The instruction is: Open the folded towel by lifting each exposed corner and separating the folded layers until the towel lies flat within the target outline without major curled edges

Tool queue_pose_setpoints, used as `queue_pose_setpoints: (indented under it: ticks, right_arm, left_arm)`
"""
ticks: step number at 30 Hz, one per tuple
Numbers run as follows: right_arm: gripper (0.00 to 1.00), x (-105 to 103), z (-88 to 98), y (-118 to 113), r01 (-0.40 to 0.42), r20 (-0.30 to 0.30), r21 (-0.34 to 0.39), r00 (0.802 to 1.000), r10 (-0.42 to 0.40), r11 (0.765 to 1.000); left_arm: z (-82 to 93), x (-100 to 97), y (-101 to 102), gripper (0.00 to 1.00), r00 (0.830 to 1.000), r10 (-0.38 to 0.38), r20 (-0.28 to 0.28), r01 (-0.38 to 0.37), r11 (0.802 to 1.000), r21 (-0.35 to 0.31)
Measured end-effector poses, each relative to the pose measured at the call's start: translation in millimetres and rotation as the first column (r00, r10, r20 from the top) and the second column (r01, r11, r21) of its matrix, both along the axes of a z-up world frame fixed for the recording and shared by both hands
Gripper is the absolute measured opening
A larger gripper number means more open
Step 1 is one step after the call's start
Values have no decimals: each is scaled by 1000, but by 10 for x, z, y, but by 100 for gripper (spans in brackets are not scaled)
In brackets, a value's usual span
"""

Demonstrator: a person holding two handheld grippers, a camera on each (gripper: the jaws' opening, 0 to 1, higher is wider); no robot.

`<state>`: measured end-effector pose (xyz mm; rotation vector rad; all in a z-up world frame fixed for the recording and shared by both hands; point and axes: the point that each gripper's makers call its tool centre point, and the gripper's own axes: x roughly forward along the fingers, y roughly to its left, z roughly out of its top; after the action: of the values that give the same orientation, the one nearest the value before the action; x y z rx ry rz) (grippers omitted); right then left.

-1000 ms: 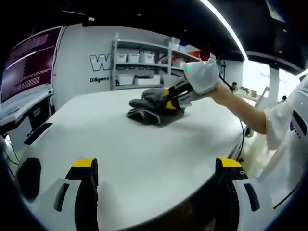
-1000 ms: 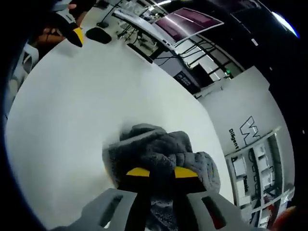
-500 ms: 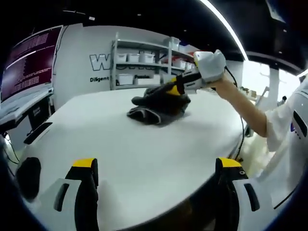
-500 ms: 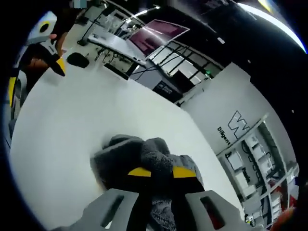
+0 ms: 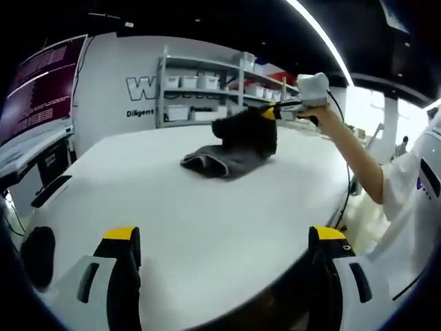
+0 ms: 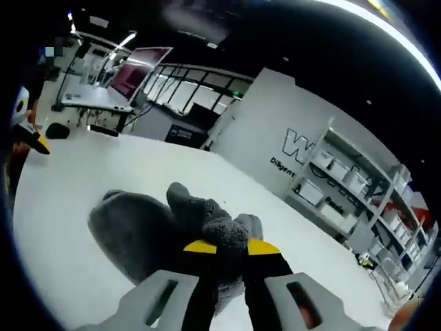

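Between right tongs (image 6: 224, 247), towel (image 6: 138, 231) corner.

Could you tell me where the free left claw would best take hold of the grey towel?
Probably the low folded edge of the grey towel, approached flat from the left claw side. That edge lies on the white table, while the right claw holds the far part lifted.

A white wall (image 5: 117, 69) with dark lettering backs metal shelving (image 5: 200, 89) holding white bins, under a dark ceiling.
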<state>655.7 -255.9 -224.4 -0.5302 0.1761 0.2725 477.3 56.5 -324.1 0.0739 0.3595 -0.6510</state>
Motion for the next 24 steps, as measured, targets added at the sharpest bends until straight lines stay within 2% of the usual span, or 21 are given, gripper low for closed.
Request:
queue_pose_setpoints:
  ticks: [3,6,9,11,12,15,20,24]
  right_arm:
    - [7,-38,-154,-342,87,-47,19,995,-86,996]
    - [7,-97,-337,-596,146,-90,3,985,-145,989]
    - [7,-191,-581,-812,194,-158,-21,968,-194,981]
    - [8,-231,-700,-926,217,-189,-31,957,-219,976]
    - [8,-270,-806,-999,234,-224,-45,945,-238,971]
    - [8,-302,-934,-1075,247,-257,-42,933,-250,968]
    - [10,-305,-956,-1139,268,-269,1,928,-257,964]
    - [16,-334,-879,-1145,256,-237,10,940,-246,967]
  left_arm:
    - [1,6,-4,99,1000,0,1,0,1000,0]
    - [0,7,-12,99,1000,-1,2,1,1000,-1]
    - [-14,6,-16,99,1000,-1,-1,1,1000,1]
    - [-24,6,-22,99,1000,-2,-4,2,1000,0]
    - [-29,6,-30,99,1000,-4,-6,4,1000,0]
    - [-36,4,-53,99,1000,-10,-6,10,1000,2]
    - [-46,-9,-86,99,1000,-19,-7,19,1000,2]
    - [-87,66,-91,99,1000,-23,-16,23,1000,0]
